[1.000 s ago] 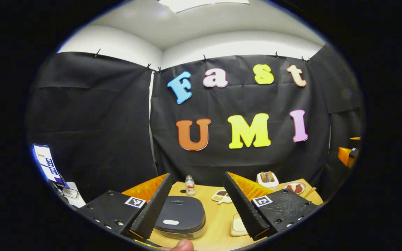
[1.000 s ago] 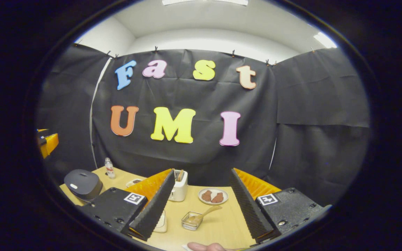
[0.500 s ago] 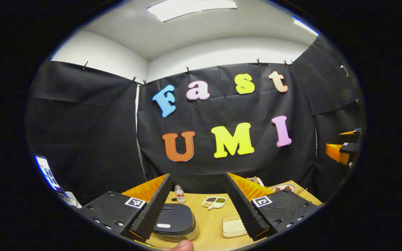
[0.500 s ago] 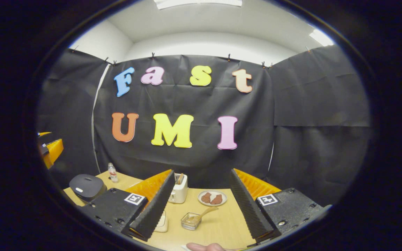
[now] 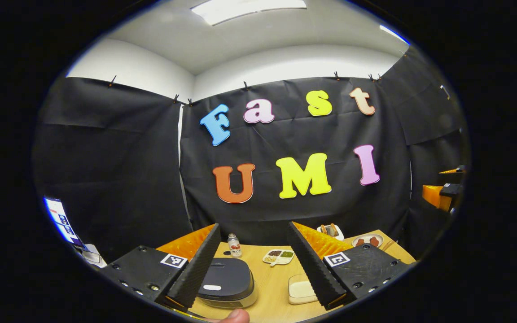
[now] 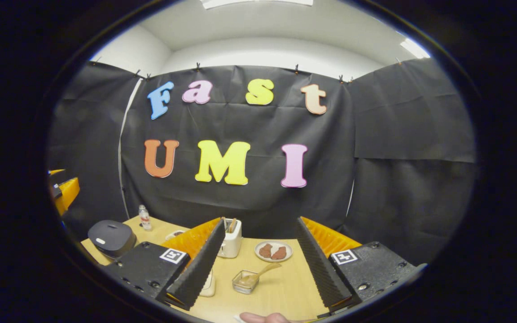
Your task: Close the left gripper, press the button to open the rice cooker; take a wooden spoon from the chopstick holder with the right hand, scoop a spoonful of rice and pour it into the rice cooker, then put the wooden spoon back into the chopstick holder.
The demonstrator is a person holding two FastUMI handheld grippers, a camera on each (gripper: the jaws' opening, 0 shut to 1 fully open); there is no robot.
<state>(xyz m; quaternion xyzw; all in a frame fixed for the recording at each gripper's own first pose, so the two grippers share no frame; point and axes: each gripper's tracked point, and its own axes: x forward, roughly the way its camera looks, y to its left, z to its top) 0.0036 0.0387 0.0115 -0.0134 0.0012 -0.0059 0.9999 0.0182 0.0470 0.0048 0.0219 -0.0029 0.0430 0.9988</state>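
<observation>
Both the left gripper (image 5: 254, 264) and right gripper (image 6: 258, 262) hang spread apart, empty, above the closed rice cooker (image 5: 227, 282).

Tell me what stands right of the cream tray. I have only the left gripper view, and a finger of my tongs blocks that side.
Observer: A small clear container stands there, with a light wooden spoon resting in it.
Operator: Report the right tongs.
Observer: The right tongs are open and hold nothing.
Operator: Check the chopstick holder.
Observer: The white chopstick holder stands upright behind the container, with wooden handles sticking out of its top.
</observation>
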